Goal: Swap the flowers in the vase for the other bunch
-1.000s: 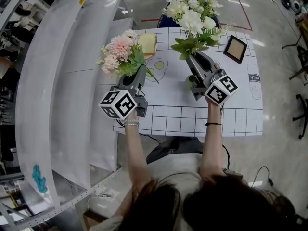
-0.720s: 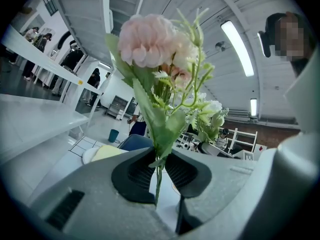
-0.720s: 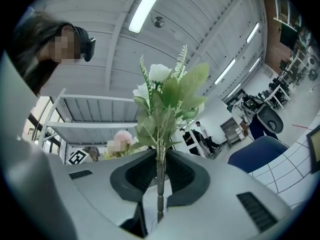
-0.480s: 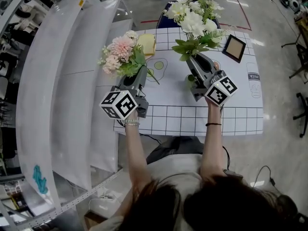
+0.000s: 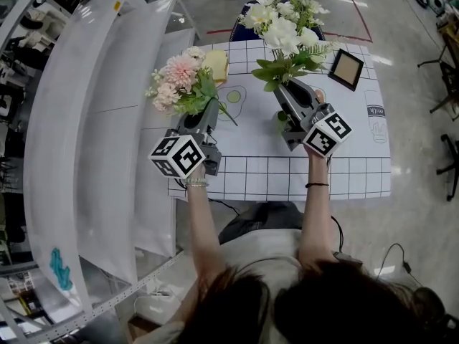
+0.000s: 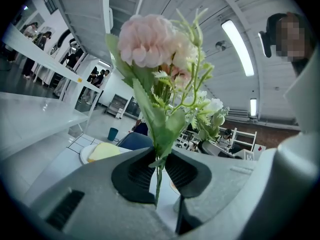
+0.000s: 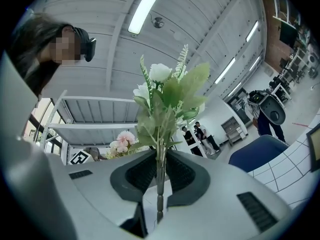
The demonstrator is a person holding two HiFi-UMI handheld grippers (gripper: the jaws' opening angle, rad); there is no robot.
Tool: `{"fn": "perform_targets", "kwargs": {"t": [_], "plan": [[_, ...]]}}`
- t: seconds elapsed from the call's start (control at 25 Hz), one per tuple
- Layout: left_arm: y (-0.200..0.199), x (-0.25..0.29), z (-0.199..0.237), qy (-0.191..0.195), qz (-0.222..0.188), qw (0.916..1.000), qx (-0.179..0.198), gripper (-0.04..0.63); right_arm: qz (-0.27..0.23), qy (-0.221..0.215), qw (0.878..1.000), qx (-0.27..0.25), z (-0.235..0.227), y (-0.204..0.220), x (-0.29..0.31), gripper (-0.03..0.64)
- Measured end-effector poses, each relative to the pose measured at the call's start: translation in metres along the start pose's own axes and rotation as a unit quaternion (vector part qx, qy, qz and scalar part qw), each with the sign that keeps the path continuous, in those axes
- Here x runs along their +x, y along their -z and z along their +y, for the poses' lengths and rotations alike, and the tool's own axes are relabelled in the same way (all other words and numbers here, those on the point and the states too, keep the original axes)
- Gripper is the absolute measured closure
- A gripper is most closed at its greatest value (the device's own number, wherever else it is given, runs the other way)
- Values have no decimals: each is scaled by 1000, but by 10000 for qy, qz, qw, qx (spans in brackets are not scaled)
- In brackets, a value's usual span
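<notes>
Unmoved | left tongs (image 6: 159,170) clamp pink bunch (image 6: 150,41) | right tongs (image 7: 160,173) clamp white bunch (image 7: 167,91)

Pink bunch (image 5: 179,81) and white bunch (image 5: 287,34), upright, apart.

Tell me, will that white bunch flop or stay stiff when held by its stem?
Probably stiff: the white bunch stands upright above the right gripper, whose jaws pinch only its thin stem. Likely light, since that one pinch carries it. Its wide head might make it swivel if swung.
</notes>
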State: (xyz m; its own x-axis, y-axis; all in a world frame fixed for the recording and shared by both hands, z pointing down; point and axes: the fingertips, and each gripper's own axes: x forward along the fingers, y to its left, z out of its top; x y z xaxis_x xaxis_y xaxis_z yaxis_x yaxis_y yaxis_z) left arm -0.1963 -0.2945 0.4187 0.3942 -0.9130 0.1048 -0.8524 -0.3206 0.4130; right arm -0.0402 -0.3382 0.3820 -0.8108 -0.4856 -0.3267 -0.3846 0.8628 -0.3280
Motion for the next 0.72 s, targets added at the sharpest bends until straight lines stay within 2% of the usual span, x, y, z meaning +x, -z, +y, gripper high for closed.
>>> {"fn": "perform_targets", "kwargs": {"t": [0.72], "plan": [[11, 4, -10, 81, 112, 9999, -57, 535, 412, 22, 9988, -267, 6, 8, -3, 566]]}}
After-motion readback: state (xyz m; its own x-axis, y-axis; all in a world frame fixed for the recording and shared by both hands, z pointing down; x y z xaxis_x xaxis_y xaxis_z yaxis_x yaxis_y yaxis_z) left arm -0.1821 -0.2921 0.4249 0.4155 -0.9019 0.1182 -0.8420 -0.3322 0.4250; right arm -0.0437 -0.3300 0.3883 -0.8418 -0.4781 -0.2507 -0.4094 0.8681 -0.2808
